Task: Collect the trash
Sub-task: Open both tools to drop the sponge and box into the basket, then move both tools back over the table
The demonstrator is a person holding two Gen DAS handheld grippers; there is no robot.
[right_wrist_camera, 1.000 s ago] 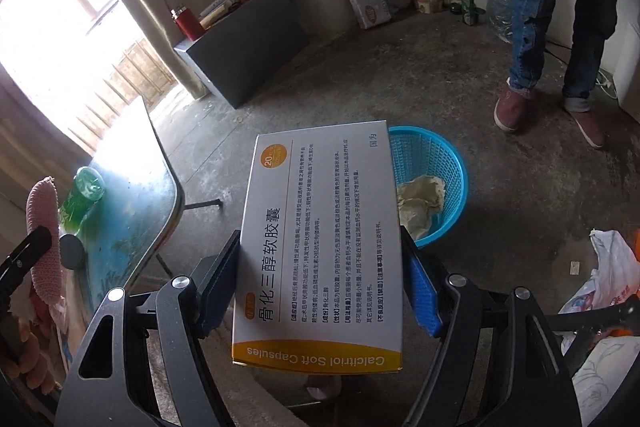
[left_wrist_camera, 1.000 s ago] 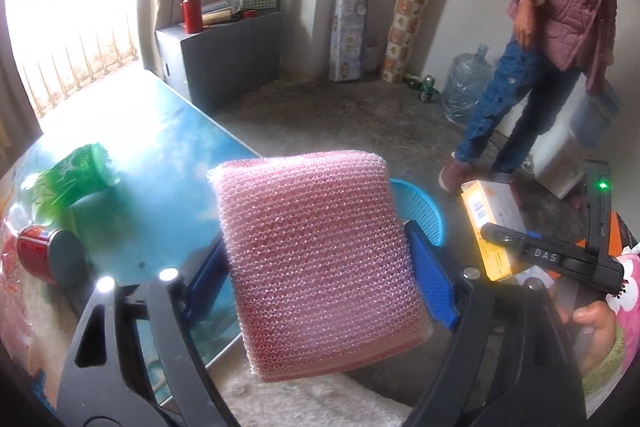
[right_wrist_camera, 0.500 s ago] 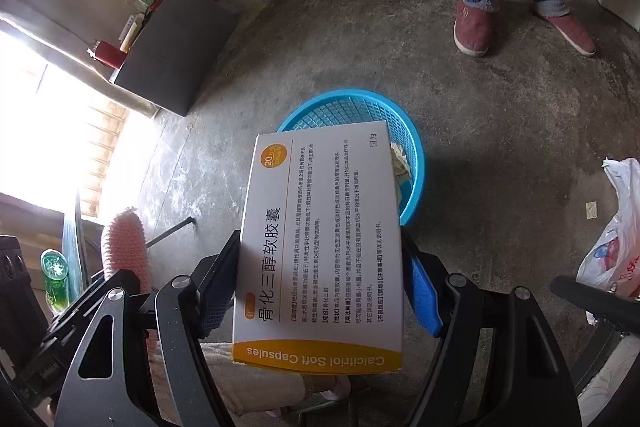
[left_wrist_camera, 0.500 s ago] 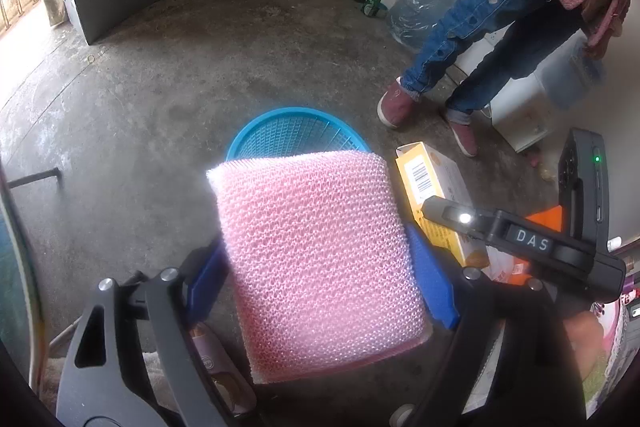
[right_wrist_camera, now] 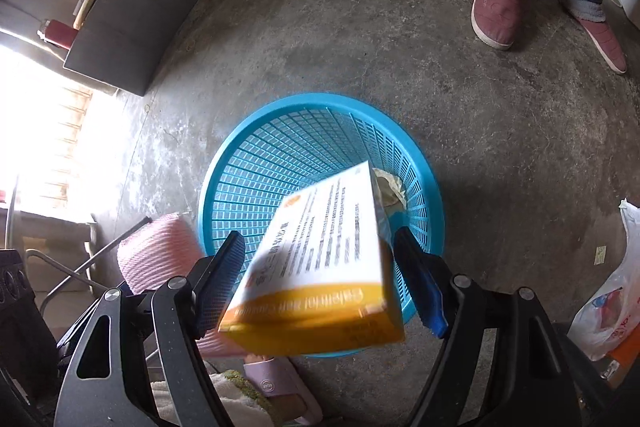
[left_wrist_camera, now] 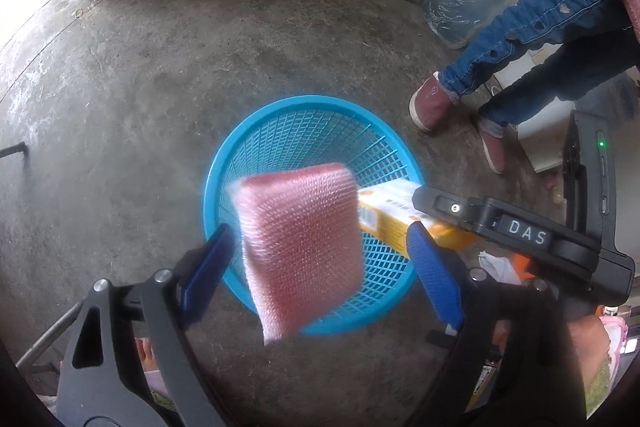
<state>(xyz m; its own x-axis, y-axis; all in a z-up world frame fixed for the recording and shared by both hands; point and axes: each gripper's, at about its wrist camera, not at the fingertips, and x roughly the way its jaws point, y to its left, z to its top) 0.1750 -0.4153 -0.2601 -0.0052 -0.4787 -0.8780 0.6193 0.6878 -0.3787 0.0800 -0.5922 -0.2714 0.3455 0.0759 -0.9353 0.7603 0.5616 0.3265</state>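
Observation:
A blue mesh basket (left_wrist_camera: 308, 101) (right_wrist_camera: 320, 97) stands on the concrete floor right below both grippers. My left gripper (left_wrist_camera: 318, 231) is over it with its jaws opening. The pink mesh sponge (left_wrist_camera: 300, 247) is blurred and tilted between the pads, with a gap on each side. My right gripper (right_wrist_camera: 318, 237) is beside it, and its jaws are opening too. The white and yellow medicine box (right_wrist_camera: 328, 251) is tilted and loose between its blue pads. The left wrist view shows the box (left_wrist_camera: 392, 211) over the basket's right side. Crumpled paper (right_wrist_camera: 390, 187) lies in the basket.
A person in jeans and dark red shoes (right_wrist_camera: 492, 15) stands beyond the basket. A large water jug (left_wrist_camera: 460, 3) and cans sit by the far wall. A dark cabinet (right_wrist_camera: 132, 15) is at the back left, a plastic bag (right_wrist_camera: 608, 307) on the floor at right.
Both grippers have come down and tipped towards the floor, from the table to over the basket. Their jaws have widened, and the sponge and box have come loose and tilted.

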